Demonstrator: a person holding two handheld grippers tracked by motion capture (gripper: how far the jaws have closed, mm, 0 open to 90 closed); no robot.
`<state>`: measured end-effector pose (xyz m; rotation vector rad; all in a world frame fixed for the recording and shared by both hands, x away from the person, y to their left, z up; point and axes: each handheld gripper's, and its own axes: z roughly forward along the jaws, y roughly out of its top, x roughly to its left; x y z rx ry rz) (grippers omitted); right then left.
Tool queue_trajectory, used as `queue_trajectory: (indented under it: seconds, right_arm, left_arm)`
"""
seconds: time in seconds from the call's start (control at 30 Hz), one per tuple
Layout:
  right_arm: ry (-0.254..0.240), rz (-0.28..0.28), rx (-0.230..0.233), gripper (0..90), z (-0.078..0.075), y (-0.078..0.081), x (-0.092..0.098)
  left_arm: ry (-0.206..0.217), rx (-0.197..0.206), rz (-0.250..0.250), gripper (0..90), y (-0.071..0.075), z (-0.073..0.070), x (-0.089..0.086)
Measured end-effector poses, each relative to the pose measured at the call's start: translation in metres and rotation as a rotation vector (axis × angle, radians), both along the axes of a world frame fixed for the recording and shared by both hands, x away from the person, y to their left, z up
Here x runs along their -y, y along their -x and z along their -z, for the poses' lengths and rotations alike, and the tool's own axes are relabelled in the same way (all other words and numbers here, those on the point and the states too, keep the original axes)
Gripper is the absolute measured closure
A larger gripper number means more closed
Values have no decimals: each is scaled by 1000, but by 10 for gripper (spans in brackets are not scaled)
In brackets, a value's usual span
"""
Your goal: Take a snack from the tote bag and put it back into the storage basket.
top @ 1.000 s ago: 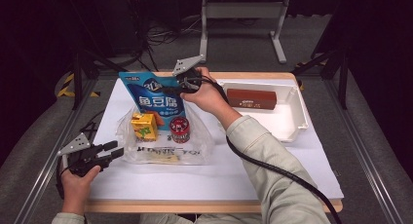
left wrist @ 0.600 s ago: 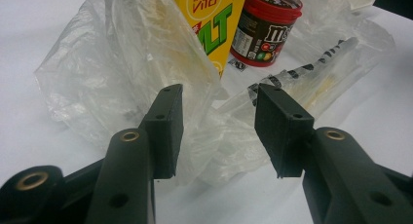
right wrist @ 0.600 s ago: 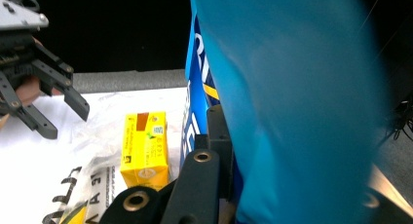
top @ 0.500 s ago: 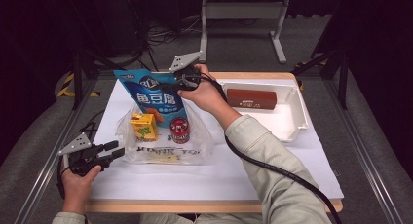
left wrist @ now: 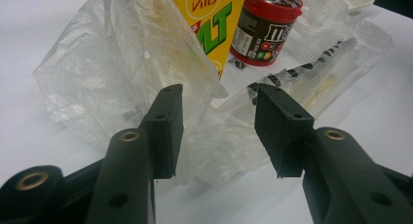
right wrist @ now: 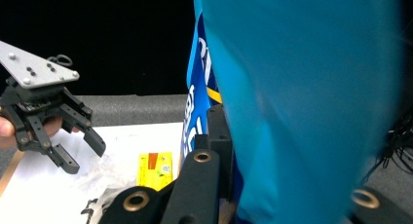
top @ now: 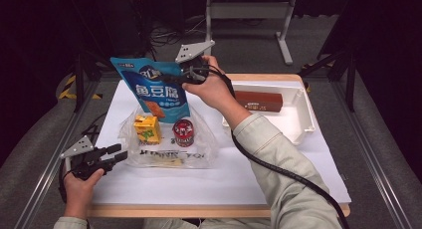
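Note:
My right gripper [top: 174, 78] is shut on the top edge of a blue snack bag [top: 159, 92], which hangs upright above the clear plastic bag [top: 199, 144]. In the right gripper view the blue snack bag [right wrist: 302, 97] sits between the jaws. A yellow drink carton [top: 147, 129] and a red candy can [top: 183, 133] stand in the plastic bag. My left gripper [top: 117, 153] is open at the bag's left edge. In the left gripper view crumpled plastic [left wrist: 97, 73] lies between its fingers [left wrist: 165, 126], unpressed, with the carton [left wrist: 214, 19] and the can [left wrist: 265, 27] behind.
A white tray [top: 303, 124] at the right holds a brown box [top: 259, 100]. The white table top [top: 249, 179] has free room in front. A metal stand [top: 249, 10] is behind the table. The left gripper [right wrist: 80, 153] also appears in the right gripper view.
My right gripper has lifted the blue snack bag higher, up away from the plastic bag. The left gripper has stayed at the bag's edge.

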<state>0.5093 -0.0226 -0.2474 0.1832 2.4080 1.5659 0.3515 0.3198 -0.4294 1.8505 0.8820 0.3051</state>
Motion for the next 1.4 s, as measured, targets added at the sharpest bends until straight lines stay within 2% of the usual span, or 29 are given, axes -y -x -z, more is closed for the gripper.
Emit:
queue_trajectory:
  seconds: [0.23, 0.6, 0.7, 0.87, 1.4]
  right_arm:
    - [-14, 6, 18, 897, -14, 4, 6]
    - [-38, 14, 27, 897, -32, 8, 25]
    - [-51, 25, 29, 897, -38, 9, 37]
    - [-45, 45, 50, 897, -44, 11, 54]
    - [-39, 115, 58, 897, -51, 11, 110]
  left_arm:
    - [-1, 1, -4, 540, 1, 0, 0]
    - [-7, -4, 2, 540, 0, 0, 0]
    - [-7, -2, 2, 540, 0, 0, 0]
    - [-7, -3, 0, 540, -1, 0, 1]
    - [-15, -8, 3, 540, -2, 1, 3]
